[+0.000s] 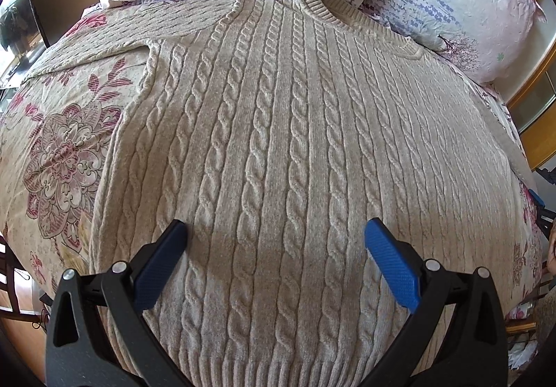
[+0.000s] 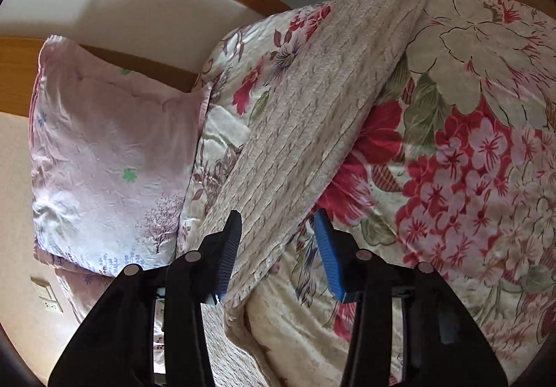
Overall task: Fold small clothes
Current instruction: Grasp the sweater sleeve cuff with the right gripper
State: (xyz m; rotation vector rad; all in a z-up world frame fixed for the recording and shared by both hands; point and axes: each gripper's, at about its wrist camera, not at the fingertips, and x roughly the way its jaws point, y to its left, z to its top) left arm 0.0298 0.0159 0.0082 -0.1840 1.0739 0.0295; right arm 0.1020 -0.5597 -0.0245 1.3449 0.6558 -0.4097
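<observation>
The beige cable-knit sweater point(image 1: 278, 130) lies flat on the floral quilt point(image 1: 66, 150) ahead of the left gripper point(image 1: 276, 241) — jaws spread wide; the right gripper point(image 2: 278, 234), also parted, straddles the sweater's sleeve point(image 2: 312, 130).

Bright daylight, soft shadows, fisheye-warped dark edges.

Left gripper point(image 1: 276, 230): jaws spread wide, blue pads facing in, nothing between them, tips hovering, angled downward. Right gripper point(image 2: 278, 223): jaws partly apart, narrower gap than left, cloth lies between the fingers point(image 2: 326, 248), but contact is probably not made; view is rolled sideways.
</observation>
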